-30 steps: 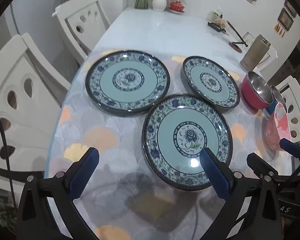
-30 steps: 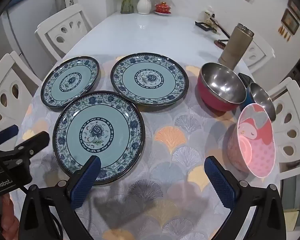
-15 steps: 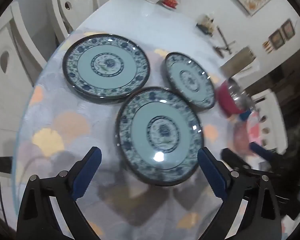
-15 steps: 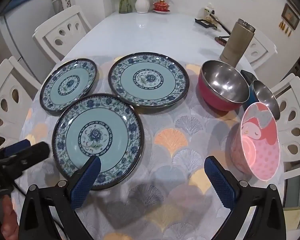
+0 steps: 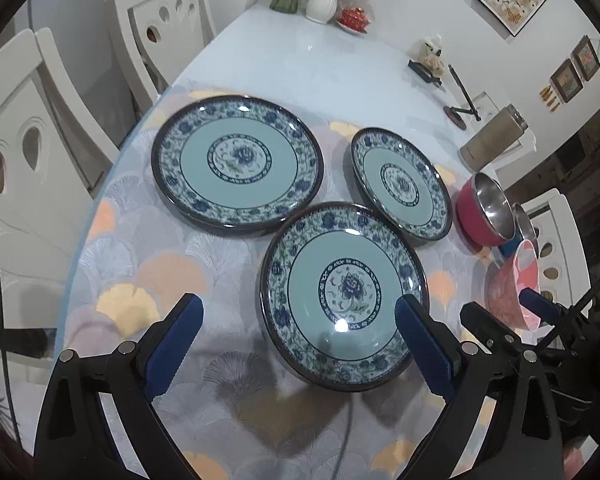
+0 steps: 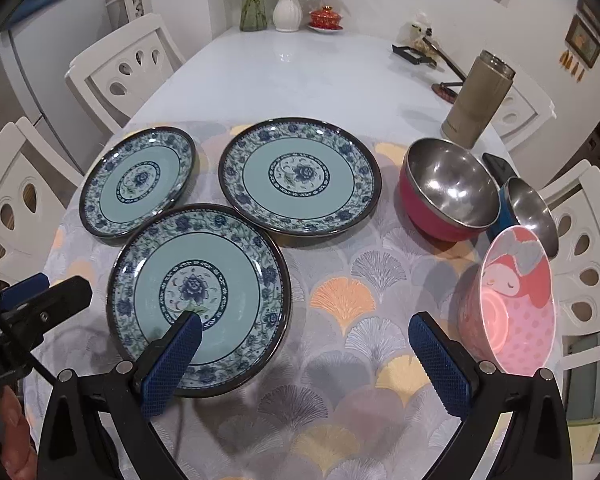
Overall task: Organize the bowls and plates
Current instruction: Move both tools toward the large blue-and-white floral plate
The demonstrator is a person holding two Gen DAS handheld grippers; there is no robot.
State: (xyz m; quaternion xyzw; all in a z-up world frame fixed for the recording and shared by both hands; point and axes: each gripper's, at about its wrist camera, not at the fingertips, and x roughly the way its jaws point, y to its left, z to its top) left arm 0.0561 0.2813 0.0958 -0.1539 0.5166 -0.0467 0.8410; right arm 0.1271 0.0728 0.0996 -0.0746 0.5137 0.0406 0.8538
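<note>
1. Nothing stacked: three plates lie separately; two point(image 6: 136, 182) point(image 6: 300, 174) sit behind the nearest plate point(image 6: 198, 292).
2. Bowls point(image 6: 446, 192) wait right of it.
3. Left gripper point(image 5: 296, 344) and right gripper point(image 6: 308, 364) hover apart, empty.

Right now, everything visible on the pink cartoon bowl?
The pink cartoon bowl looks like glossy plastic or melamine. Its inside shows a sleeping red-hooded character, its outside a pale dotted pink. It stands upright on the patterned tablecloth at the right edge, empty, in front of the blue steel-lined bowl, untouched by either gripper.
</note>
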